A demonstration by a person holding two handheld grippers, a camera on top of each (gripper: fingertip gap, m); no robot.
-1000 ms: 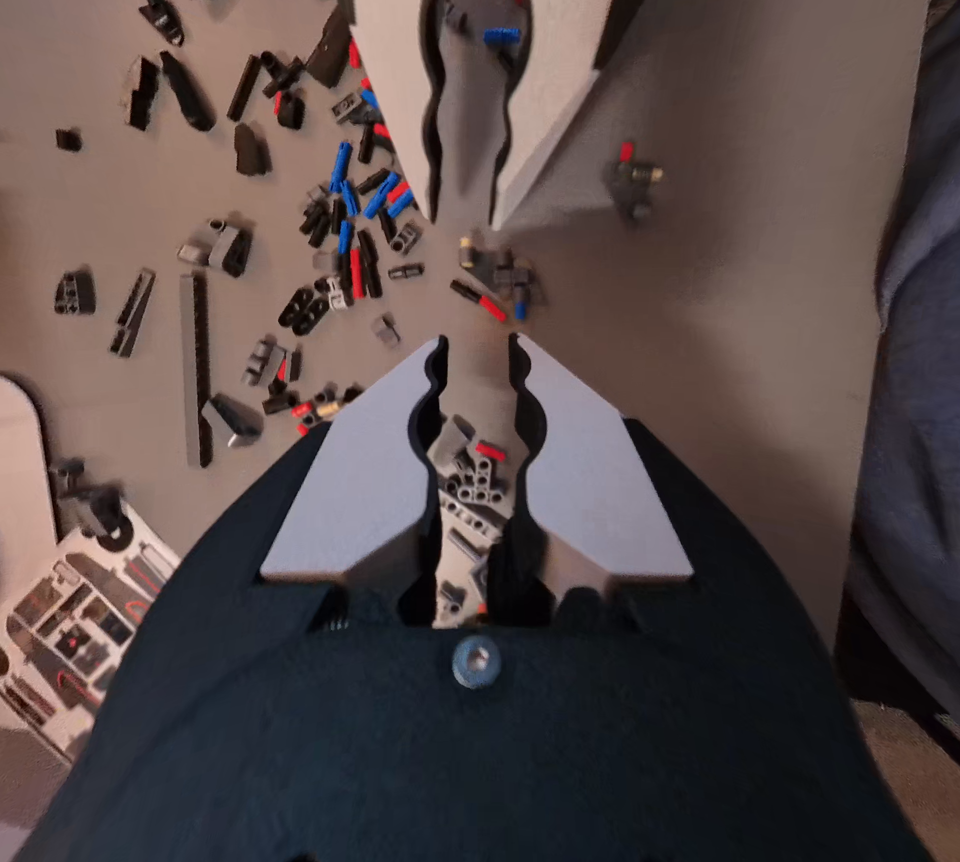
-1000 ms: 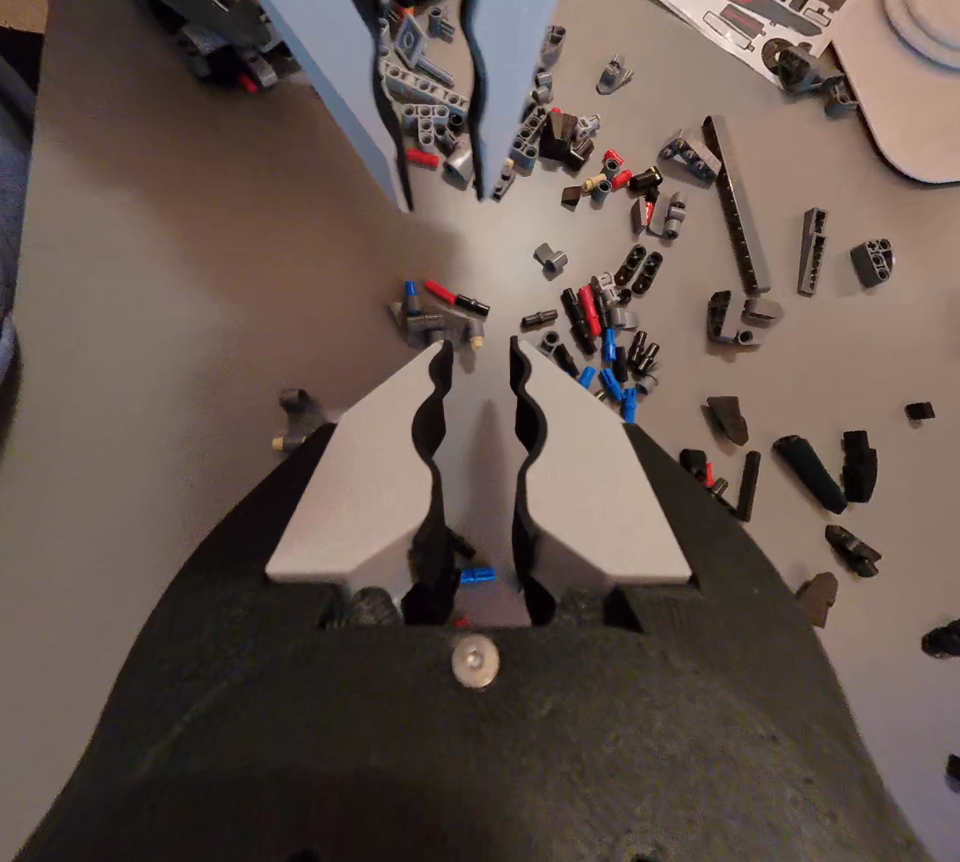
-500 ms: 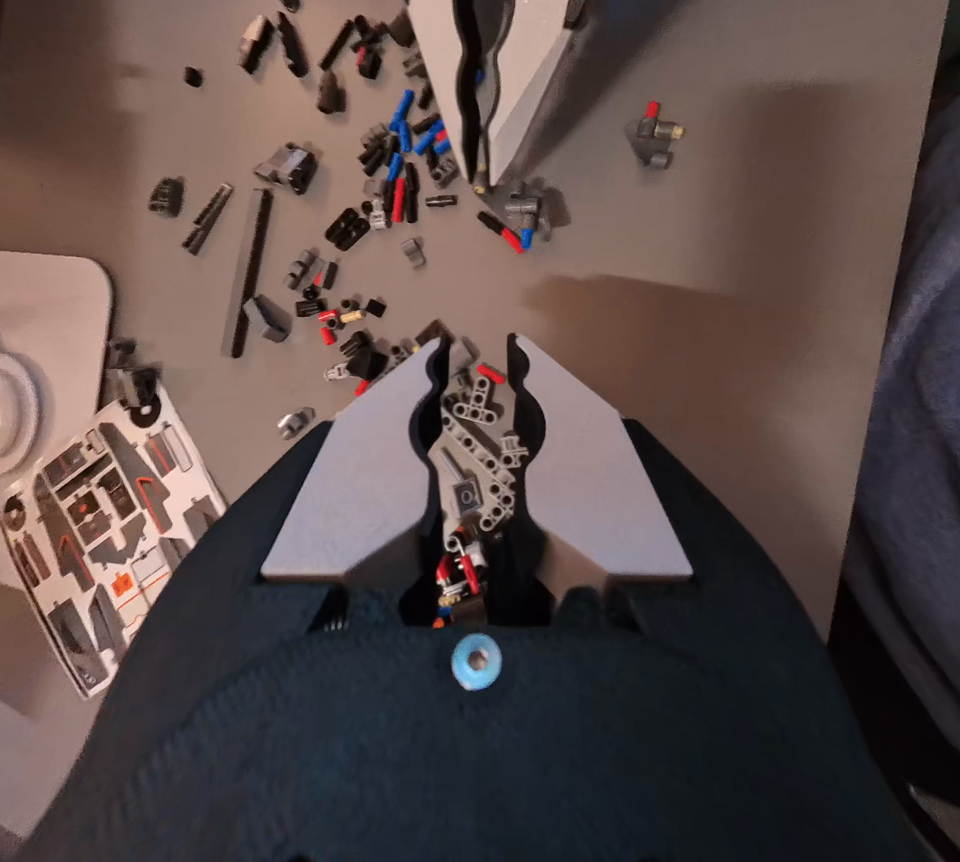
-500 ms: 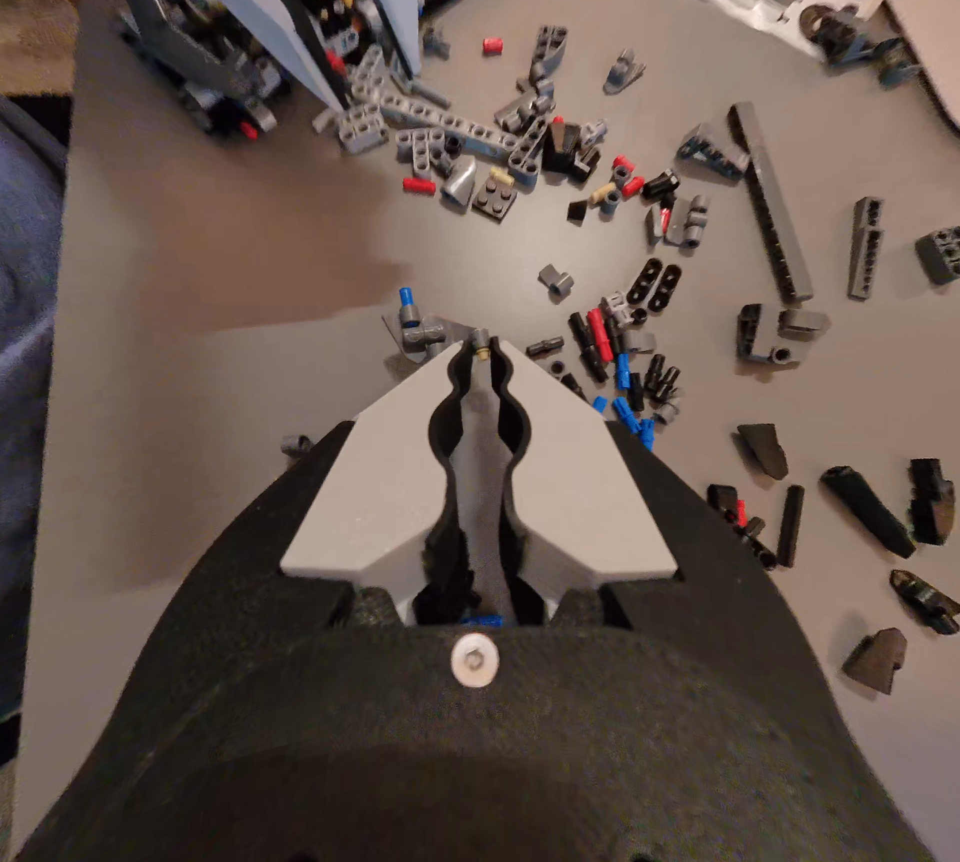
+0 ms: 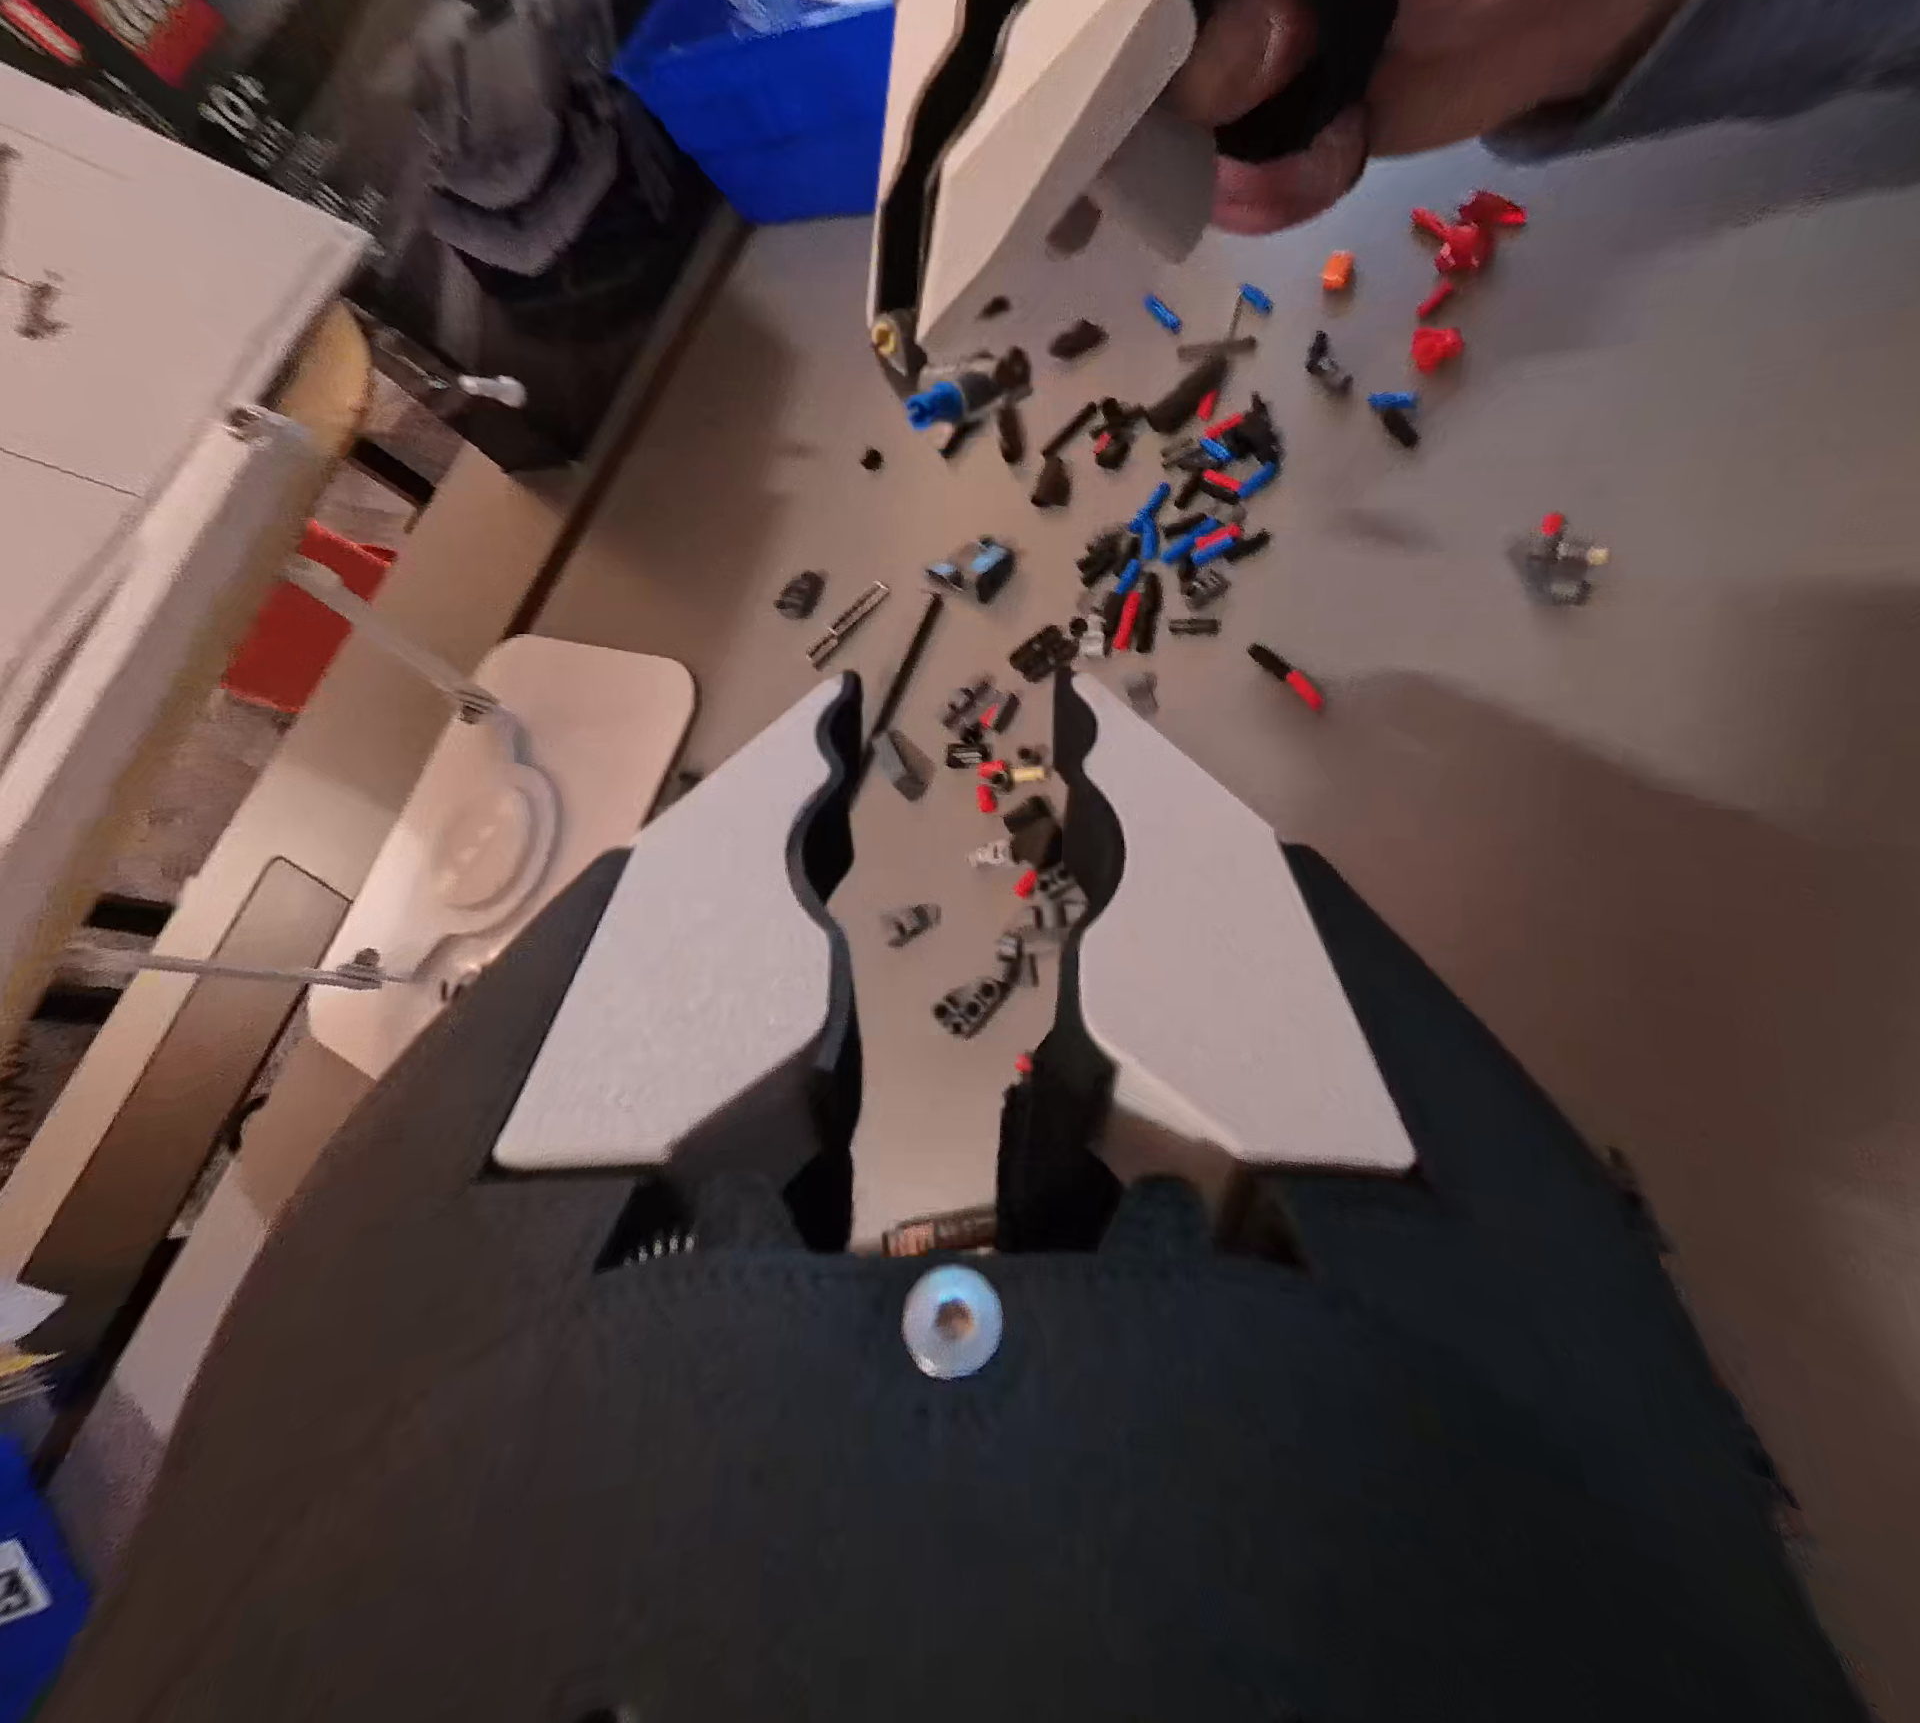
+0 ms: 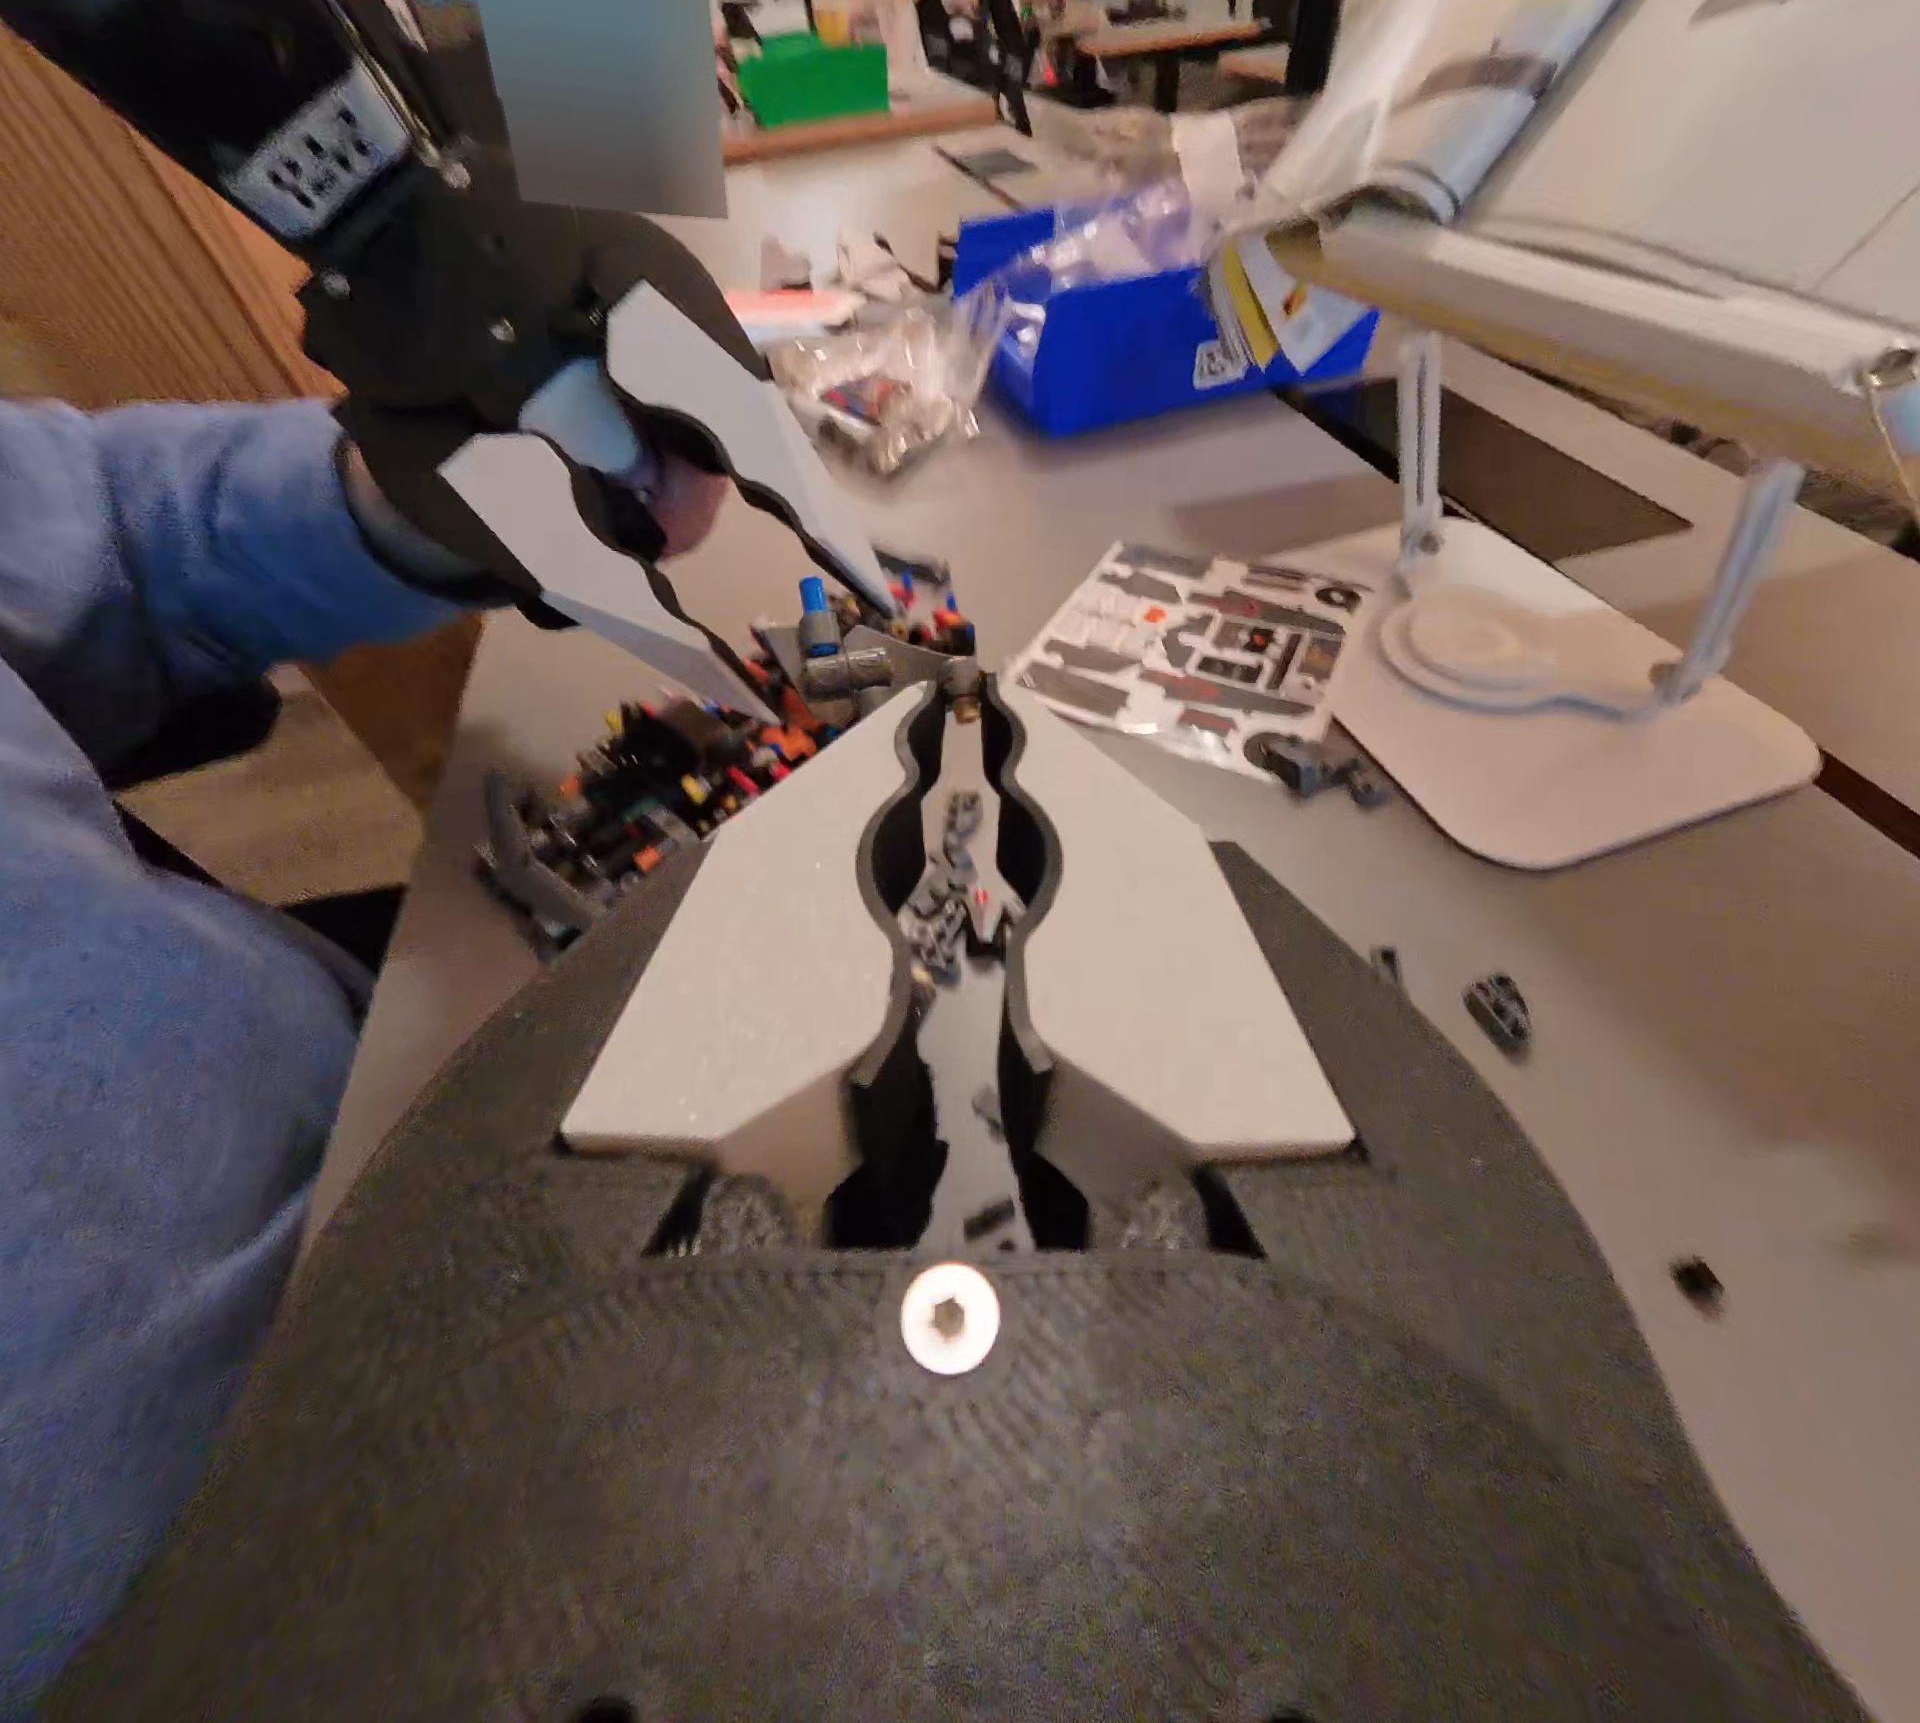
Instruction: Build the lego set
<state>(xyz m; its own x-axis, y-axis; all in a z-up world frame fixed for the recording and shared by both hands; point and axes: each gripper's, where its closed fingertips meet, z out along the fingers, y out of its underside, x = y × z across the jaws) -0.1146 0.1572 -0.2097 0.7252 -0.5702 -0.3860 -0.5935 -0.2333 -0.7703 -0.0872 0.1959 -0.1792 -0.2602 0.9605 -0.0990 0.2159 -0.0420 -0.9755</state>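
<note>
My right gripper (image 6: pixel 964 699) is shut on the tan pin end of a small grey connector piece (image 6: pixel 847 660) with a blue pin, held above the table. In the left wrist view the right gripper (image 5: pixel 902 338) hangs at the top with this piece (image 5: pixel 961 395) at its tip. My left gripper (image 5: pixel 961 691) is open and empty, a little short of the piece. In the right wrist view the left gripper (image 6: pixel 828 660) comes in from the left with its open tips around the piece. Loose black, blue and red pieces (image 5: pixel 1174 530) lie scattered on the grey table (image 5: pixel 1558 842).
A partly built dark model (image 6: pixel 644 800) stands at the table's left edge. A sticker sheet (image 6: pixel 1184 655) lies beside a white stand (image 6: pixel 1558 738) that holds an open booklet (image 6: pixel 1610 63). A blue bin (image 6: pixel 1122 343) and plastic bags (image 6: pixel 894 385) are behind. A grey piece with a red pin (image 5: pixel 1553 556) lies apart. One gripper's finger ends stand about 6 cm off the other's.
My right gripper has closed on the grey connector piece and lifted it off the table. Both grippers have risen and tilted up. My left gripper has opened wider.
</note>
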